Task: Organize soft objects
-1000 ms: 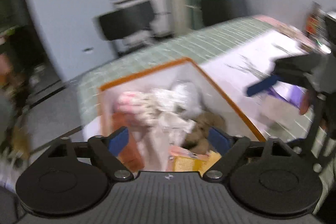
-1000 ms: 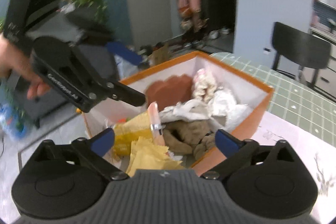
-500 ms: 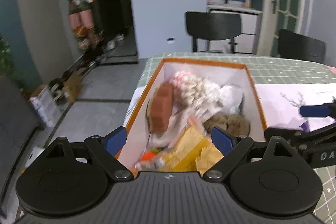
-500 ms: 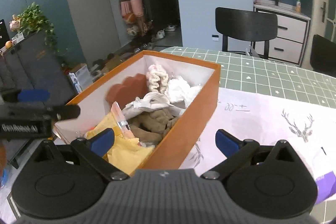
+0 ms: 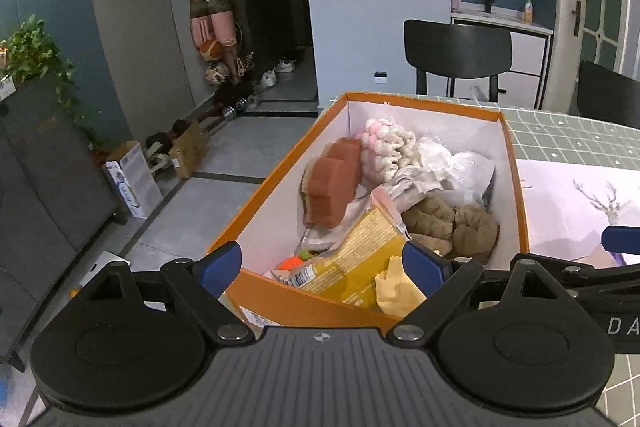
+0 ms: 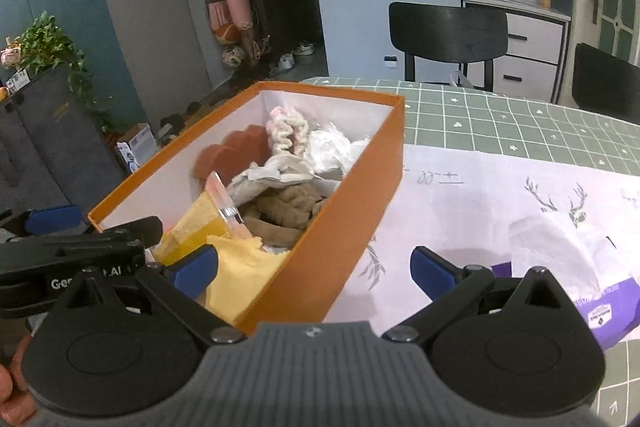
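An orange box (image 5: 516, 163) (image 6: 360, 195) with white inner walls sits at the table's left end. It holds a brown sponge (image 5: 334, 183), a pink-and-cream knit piece (image 5: 386, 143), white plastic (image 5: 460, 163), a brown plush (image 5: 452, 223) (image 6: 288, 211), a yellow packet (image 5: 360, 259) and yellow cloth (image 6: 244, 267). My left gripper (image 5: 322, 267) is open and empty at the box's near end. My right gripper (image 6: 314, 267) is open and empty, straddling the box's near right corner.
A white paper with deer prints (image 6: 500, 199) covers the green checked tablecloth (image 6: 500, 115). A white and purple bag (image 6: 580, 267) lies right of the box. Black chairs (image 6: 448, 27) stand behind the table. The floor drops off left of the box.
Both grippers have swung from a blurred, tilted view to a steady one at the box's near end. The right gripper has shifted right, over the box's right wall and the paper.
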The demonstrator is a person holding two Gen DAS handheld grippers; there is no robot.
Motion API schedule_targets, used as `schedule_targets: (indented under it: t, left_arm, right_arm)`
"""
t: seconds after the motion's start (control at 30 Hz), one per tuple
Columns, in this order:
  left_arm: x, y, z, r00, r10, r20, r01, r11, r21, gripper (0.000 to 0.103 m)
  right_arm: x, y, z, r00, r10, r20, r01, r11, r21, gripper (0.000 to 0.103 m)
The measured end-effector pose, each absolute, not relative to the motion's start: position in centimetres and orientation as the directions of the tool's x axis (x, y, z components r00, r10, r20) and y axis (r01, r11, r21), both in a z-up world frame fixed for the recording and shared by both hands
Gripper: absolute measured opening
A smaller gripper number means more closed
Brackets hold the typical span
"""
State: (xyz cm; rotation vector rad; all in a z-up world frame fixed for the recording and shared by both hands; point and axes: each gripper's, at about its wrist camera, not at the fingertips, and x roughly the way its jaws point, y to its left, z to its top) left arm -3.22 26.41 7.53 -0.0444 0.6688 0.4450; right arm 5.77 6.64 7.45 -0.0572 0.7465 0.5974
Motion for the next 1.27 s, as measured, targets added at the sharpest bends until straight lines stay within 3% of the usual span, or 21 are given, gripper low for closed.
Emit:
schedule_targets:
  t: [1.27]
  left_arm:
    - [-3.88,25.80,7.16,0.688,0.400,-0.605,-0.415,0.901,0.123,0.103]
  right_arm:
    - [5.27,6.31,6.83,0.579,0.466,-0.668,-0.517,0.844,0.141,0.100]
